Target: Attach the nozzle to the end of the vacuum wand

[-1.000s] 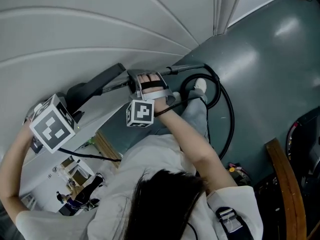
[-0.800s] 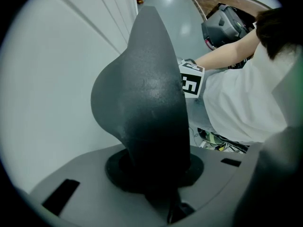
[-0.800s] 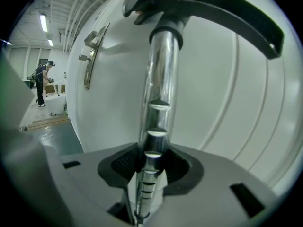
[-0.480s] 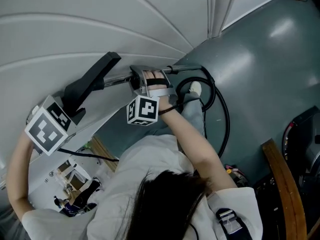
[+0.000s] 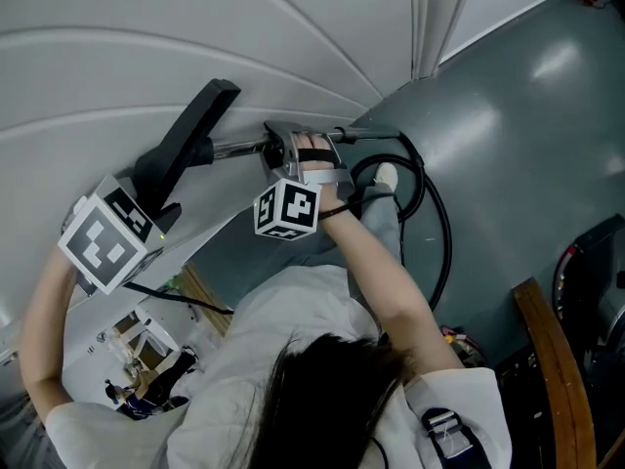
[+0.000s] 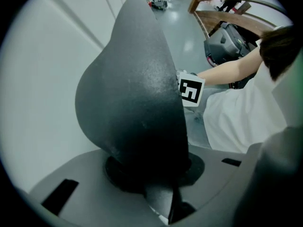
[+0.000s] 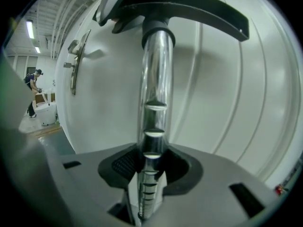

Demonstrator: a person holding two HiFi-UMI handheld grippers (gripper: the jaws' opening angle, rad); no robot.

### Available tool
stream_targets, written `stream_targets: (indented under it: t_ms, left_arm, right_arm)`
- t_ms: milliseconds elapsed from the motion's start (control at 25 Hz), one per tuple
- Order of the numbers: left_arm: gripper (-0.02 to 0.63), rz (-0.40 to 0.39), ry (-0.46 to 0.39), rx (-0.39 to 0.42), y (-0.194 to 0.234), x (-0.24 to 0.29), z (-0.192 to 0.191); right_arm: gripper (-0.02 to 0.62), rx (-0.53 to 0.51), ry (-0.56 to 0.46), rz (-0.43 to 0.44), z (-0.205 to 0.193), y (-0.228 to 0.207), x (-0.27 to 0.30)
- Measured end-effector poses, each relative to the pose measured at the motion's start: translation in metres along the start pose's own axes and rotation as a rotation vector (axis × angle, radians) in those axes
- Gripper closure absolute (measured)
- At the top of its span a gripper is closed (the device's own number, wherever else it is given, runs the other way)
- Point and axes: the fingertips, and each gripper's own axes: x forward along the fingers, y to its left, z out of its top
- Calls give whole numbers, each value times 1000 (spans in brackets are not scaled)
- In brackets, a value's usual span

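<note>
Head view: the black nozzle [image 5: 186,145] meets the end of the chrome wand [image 5: 239,148].
Left gripper view — the left gripper [image 6: 161,193] has its jaws pinched on the nozzle.
Right gripper view — the right gripper [image 7: 147,174] has its jaws clamped on the wand tube.

Head view steeply down; 2 gripper views close on the shared nozzle [image 6: 132,103]

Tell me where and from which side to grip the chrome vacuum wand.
Grip the bare chrome wand a little back from the black nozzle, coming from the far end, fingers closing across the tube. It is straight, round and slim, and the joint stays clear. The right gripper holds it so.
</note>
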Motion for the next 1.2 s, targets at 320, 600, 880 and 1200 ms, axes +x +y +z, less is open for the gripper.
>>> stream_targets:
  t_ms: [320, 600, 880, 1200]
  left_arm:
    - [506, 36, -10, 21, 2, -5, 1]
    - [506, 52, 3, 66, 0, -8, 2]
    - [496, 7, 80, 217, -20, -18, -6]
    - [479, 80, 39, 232, -33, -21, 4]
  right_arm:
    - [451, -5, -15, -2, 3, -4, -3]
    - [449, -26, -49, 33, 6, -4, -8]
    - [451, -19, -80, 27, 7, 4, -29]
    - [454, 4, -105, 79, 5, 1, -42]
